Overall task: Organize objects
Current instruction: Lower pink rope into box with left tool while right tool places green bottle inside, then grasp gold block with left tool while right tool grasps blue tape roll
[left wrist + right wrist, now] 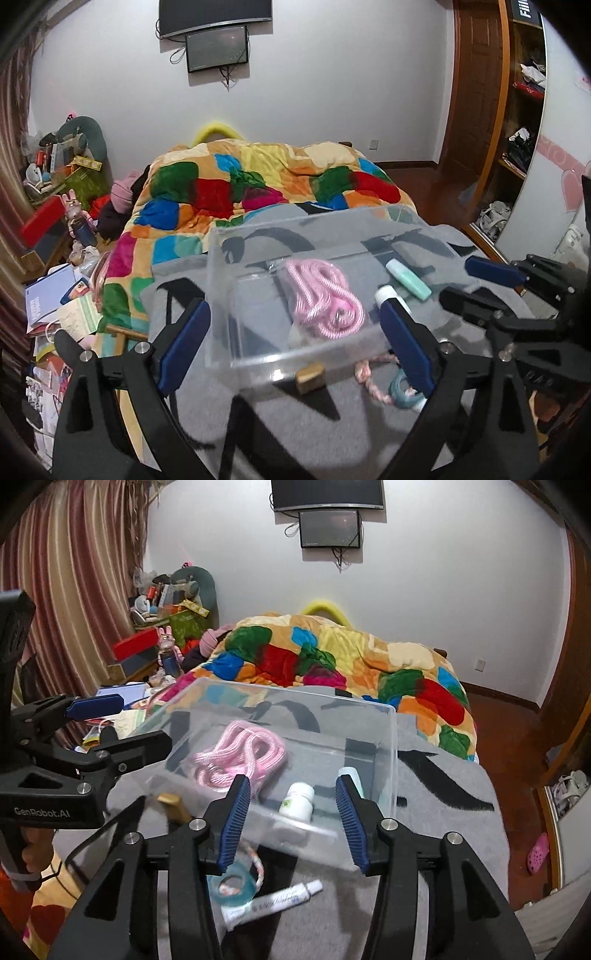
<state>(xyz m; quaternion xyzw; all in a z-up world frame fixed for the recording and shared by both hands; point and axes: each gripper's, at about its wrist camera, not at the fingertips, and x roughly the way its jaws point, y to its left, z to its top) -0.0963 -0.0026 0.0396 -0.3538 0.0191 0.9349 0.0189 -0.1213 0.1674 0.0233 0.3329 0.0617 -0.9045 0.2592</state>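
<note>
Clear plastic storage box (384, 738) resting on a grey blanket with black markings (443, 812), spread over the near end of a bed. Inside the box: a coiled pink rope (240, 753) toward the left, a white pill bottle (297, 801) lying near the front wall, and a mint-green tube (408, 278) toward the right.

Outside the box, on the blanket just in front of it: a small tan wooden block (310, 376), a teal roll of tape (232, 886) with a pink and white braided cord (256, 864) crossing it, and a white toothpaste tube (269, 904) nearest the camera.

Left gripper (295, 332) spread wide, blue pads on either side of the box's near left portion, holding nothing. Right gripper (295, 821) also parted, blue ribbed fingers (236, 819) framing the box's front wall and the pill bottle behind it, gripping nothing.

Beyond the grey blanket, a patchwork quilt (258, 184) in bright colours. On the white wall, 2 dark screens (216, 48), 1 above the other. Striped curtains (74, 590) at left.
</note>
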